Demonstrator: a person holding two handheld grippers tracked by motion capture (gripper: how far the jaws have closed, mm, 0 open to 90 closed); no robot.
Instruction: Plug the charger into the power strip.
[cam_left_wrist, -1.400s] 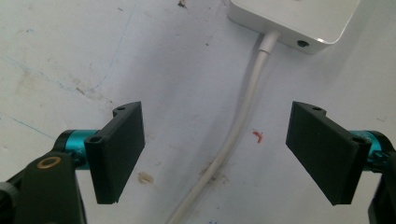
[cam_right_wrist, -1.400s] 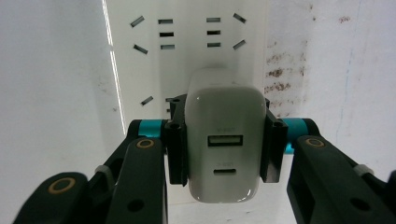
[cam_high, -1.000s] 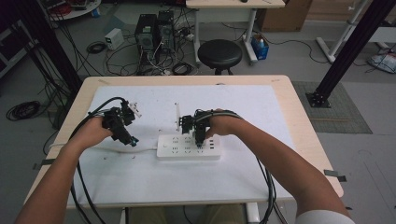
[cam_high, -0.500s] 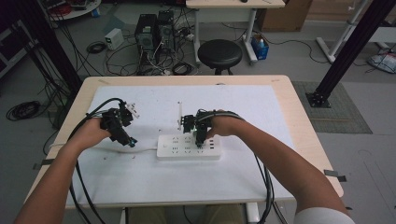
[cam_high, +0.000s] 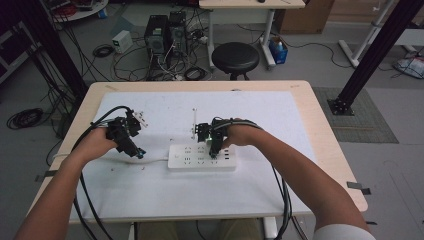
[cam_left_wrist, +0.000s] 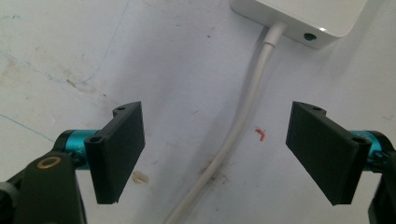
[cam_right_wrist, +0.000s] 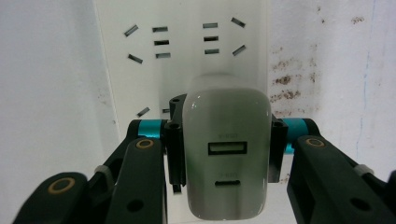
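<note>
A white power strip (cam_high: 200, 157) lies on the white mat in the middle of the table, its sockets (cam_right_wrist: 161, 42) facing up. My right gripper (cam_high: 215, 149) stands over the strip, shut on a white USB charger (cam_right_wrist: 226, 149) held between both jaws, its two ports toward the camera. The charger sits right at the strip's top face. My left gripper (cam_high: 136, 150) rests to the left of the strip with its jaws wide open. The strip's white cord (cam_left_wrist: 243, 121) runs along the mat between its fingers (cam_left_wrist: 119, 149), untouched.
The white mat (cam_high: 150, 190) covers most of the wooden table (cam_high: 325, 130). A thin white upright stick (cam_high: 194, 122) stands just behind the strip. Black cables trail from both grippers toward the front edge. A stool (cam_high: 235, 56) and computer gear sit on the floor beyond.
</note>
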